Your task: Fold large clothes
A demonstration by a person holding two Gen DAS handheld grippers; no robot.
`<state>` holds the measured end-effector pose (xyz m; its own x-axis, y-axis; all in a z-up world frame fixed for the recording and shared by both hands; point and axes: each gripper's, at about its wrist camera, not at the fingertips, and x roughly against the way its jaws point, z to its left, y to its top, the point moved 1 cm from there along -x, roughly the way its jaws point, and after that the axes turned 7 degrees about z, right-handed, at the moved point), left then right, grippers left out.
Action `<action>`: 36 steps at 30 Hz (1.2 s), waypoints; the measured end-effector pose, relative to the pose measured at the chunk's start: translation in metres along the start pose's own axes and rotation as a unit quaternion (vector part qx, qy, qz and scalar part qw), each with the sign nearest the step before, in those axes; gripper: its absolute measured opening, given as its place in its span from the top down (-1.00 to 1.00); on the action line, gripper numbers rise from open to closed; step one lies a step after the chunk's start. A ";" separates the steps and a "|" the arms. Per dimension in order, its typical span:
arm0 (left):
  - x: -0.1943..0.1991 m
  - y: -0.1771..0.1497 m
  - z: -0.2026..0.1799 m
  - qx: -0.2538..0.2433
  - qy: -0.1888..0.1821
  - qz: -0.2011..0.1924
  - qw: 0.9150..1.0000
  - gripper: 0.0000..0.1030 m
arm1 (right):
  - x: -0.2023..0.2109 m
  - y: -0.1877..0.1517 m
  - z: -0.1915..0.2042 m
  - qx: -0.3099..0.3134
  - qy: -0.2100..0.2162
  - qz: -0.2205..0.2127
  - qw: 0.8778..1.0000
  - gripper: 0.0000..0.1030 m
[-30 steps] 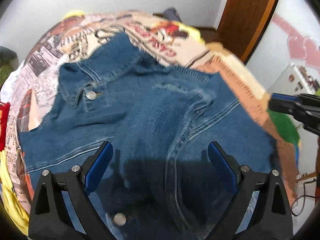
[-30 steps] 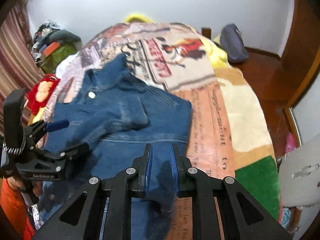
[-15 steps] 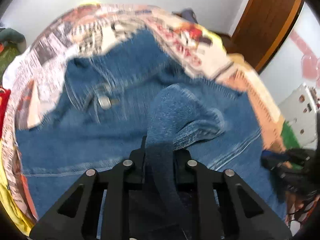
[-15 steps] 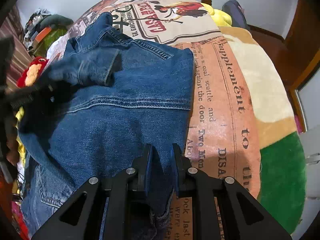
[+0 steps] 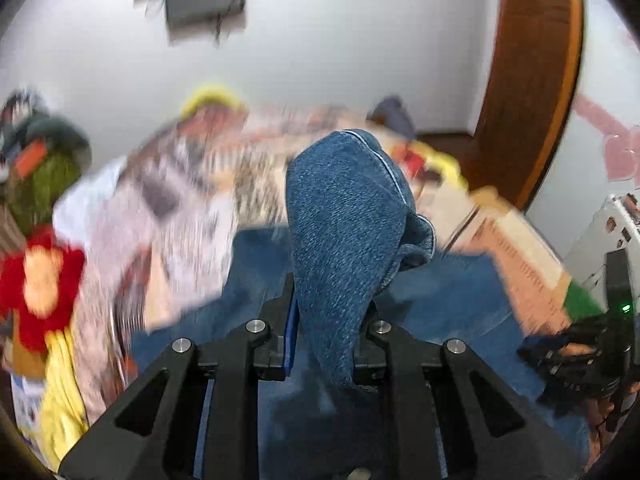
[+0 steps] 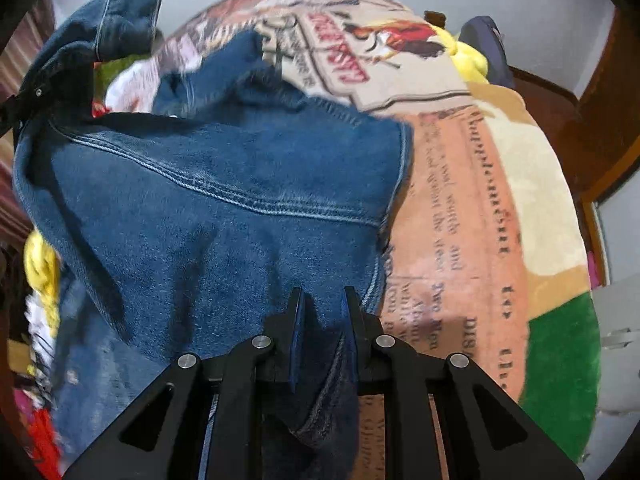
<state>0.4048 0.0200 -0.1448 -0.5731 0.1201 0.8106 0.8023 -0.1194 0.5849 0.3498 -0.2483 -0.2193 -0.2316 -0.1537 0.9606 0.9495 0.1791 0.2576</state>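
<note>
So the left gripper [image 5: 326, 320] was wide open over the flat denim jacket [image 6: 224, 208] a sec ago, now it's clamped on a fold of it and has pulled that bit up off the bed [image 6: 532, 184], w/ the fabric bulging above the pads. Its cam tilted up too, way more wall showing. Right gripper [image 6: 322, 320] dropped closer to the jacket's edge near the bed's right side. In the right cam the lifted denim now hangs top left.

Left tool [image 5: 326, 332] clamped on denim jacket [image 5: 344, 220], blurred, perhaps patterned bedspread [image 5: 168, 200] behind
</note>
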 end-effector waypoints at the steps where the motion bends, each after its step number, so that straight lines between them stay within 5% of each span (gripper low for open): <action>1: -0.008 -0.006 0.008 0.007 0.001 0.015 1.000 0.60 | -0.003 -0.002 0.003 0.005 -0.009 -0.003 1.000 0.73; 6: -0.050 -0.064 0.047 0.048 -0.006 0.095 0.994 0.46 | -0.005 -0.007 0.010 0.034 -0.039 -0.017 0.999 0.73; 16: -0.044 -0.134 0.094 0.124 -0.021 0.108 0.986 -0.06 | -0.007 -0.009 0.016 0.039 -0.062 -0.020 0.997 0.73; 22: -0.028 -0.166 0.117 0.144 0.017 0.109 0.983 -0.25 | -0.007 -0.013 0.022 0.056 -0.084 -0.030 0.994 0.72; 27: -0.016 -0.203 0.148 0.191 0.027 0.127 0.973 -0.40 | -0.007 -0.013 0.021 0.057 -0.085 -0.033 0.994 0.73; 31: -0.003 -0.214 0.156 0.211 0.001 0.124 0.970 -0.51 | -0.007 -0.013 0.021 0.058 -0.083 -0.031 0.994 0.72; 36: 0.017 -0.188 0.142 0.165 0.048 0.106 0.979 -0.50 | 0.003 -0.001 0.021 0.058 -0.072 -0.009 0.996 0.72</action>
<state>0.2679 0.1841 -0.2450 -0.3874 0.0313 0.9214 0.9065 0.1950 0.3745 0.3438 -0.2282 -0.2147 -0.2852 -0.0178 0.9583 0.9158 0.2898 0.2780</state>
